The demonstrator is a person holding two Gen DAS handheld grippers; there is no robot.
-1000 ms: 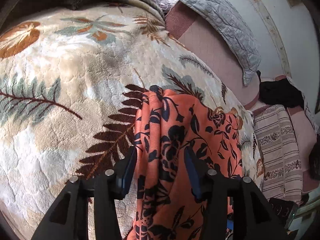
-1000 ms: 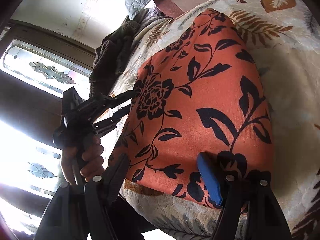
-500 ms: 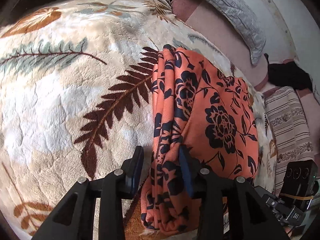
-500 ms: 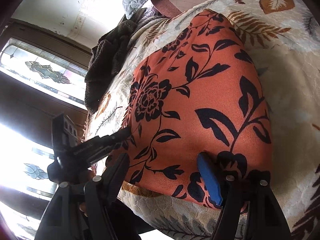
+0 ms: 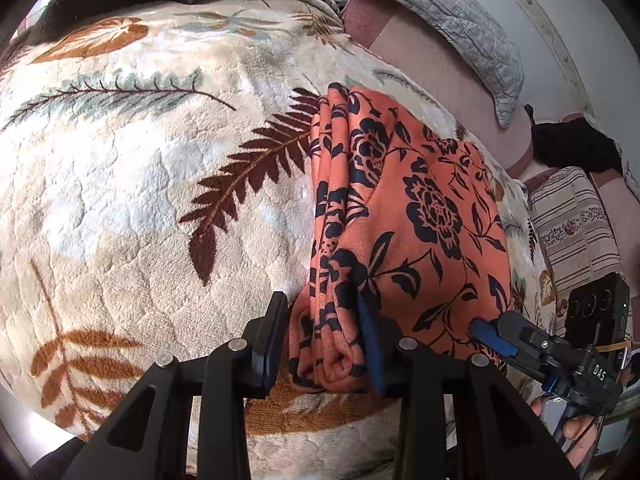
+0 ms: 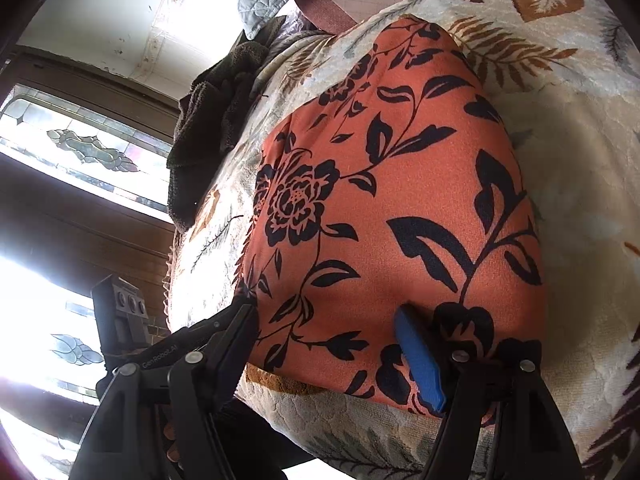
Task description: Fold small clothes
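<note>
Cloth (image 5: 420,216), soft and limp; left gripper (image 5: 320,344) has been closing on its bunched lower-centre edge, right gripper (image 6: 332,344) open astride it.

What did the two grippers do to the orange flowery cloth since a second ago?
The left gripper slid along the bunched folded edge to the near end of the orange cloth, and its jaws have just been closing around that roll. The right gripper stayed put, jaws wide, with the cloth's near edge between them. The cloth still lies folded on the leaf-patterned blanket.
</note>
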